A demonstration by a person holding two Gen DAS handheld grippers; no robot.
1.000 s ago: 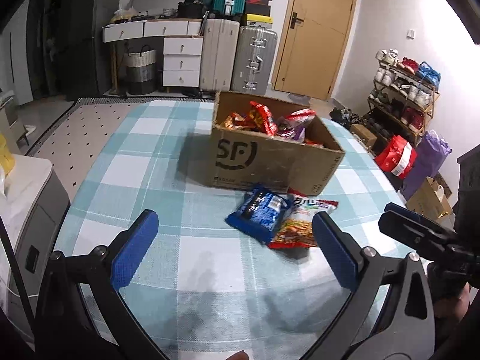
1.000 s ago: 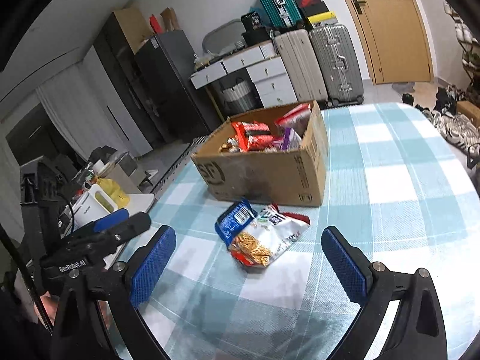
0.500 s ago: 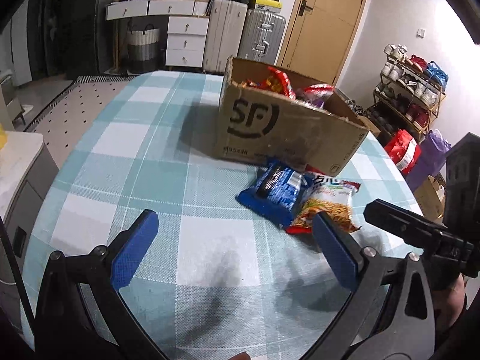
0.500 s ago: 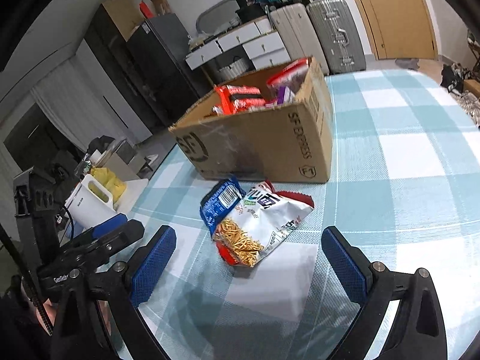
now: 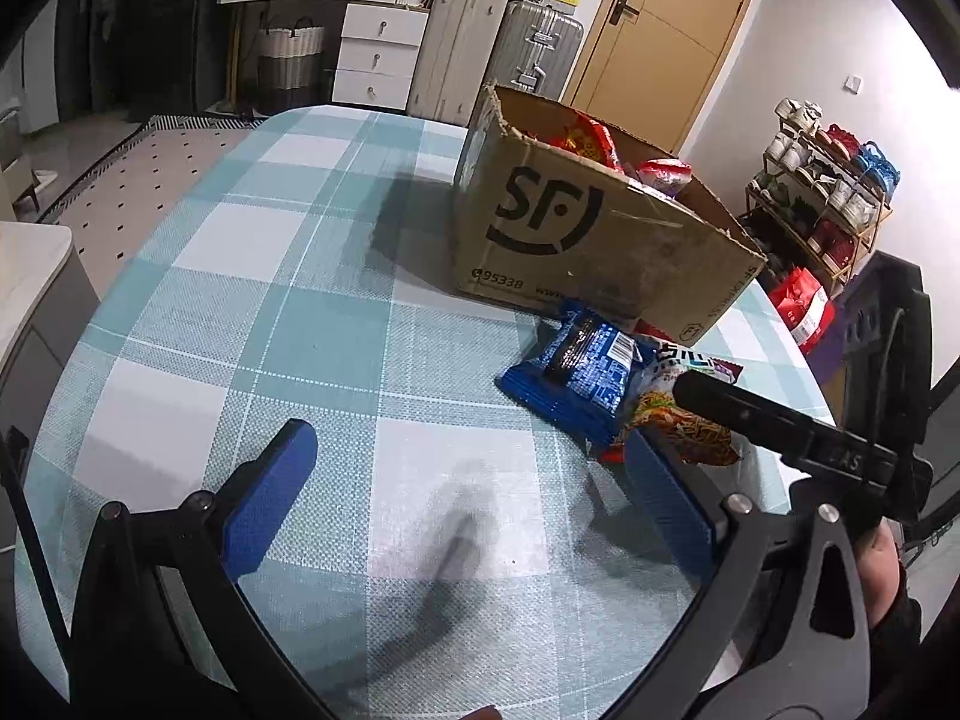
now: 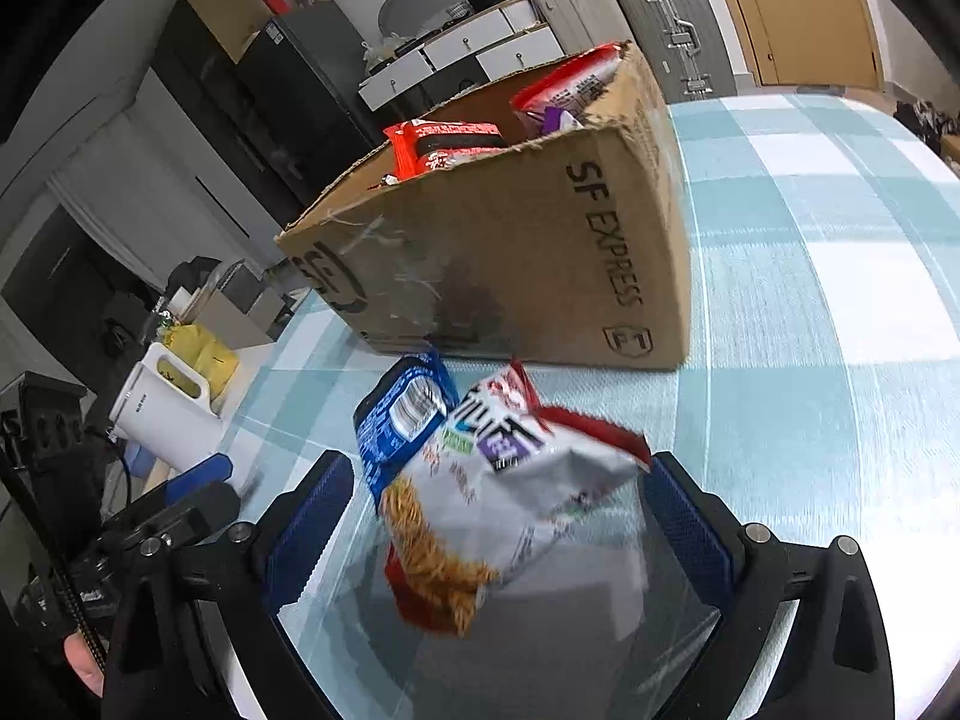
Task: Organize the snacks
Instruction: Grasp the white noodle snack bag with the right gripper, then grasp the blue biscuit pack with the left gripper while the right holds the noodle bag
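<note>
An open cardboard box [image 5: 600,240] [image 6: 510,264] holding several snack packets stands on the checked tablecloth. In front of it lie a blue snack bag [image 5: 576,378] [image 6: 402,420] and, partly over it, a white-and-red noodle snack bag [image 5: 678,420] [image 6: 510,498]. My right gripper [image 6: 498,480] is open and straddles the noodle bag, with its blue pads on either side and a gap on the left. My left gripper [image 5: 468,498] is open over bare cloth, left of the blue bag. The right gripper's finger [image 5: 780,426] covers part of the noodle bag in the left wrist view.
The tablecloth [image 5: 270,312] curves off at the near and left edges. A white jug [image 6: 162,414] sits on a side counter left of the table. Suitcases [image 5: 462,48], white drawers [image 5: 372,54] and a shoe rack [image 5: 828,180] stand beyond the table.
Both grippers have moved forward and lower towards the two loose bags. The right gripper has come up around the noodle bag. Finger spacing on both looks unchanged.
</note>
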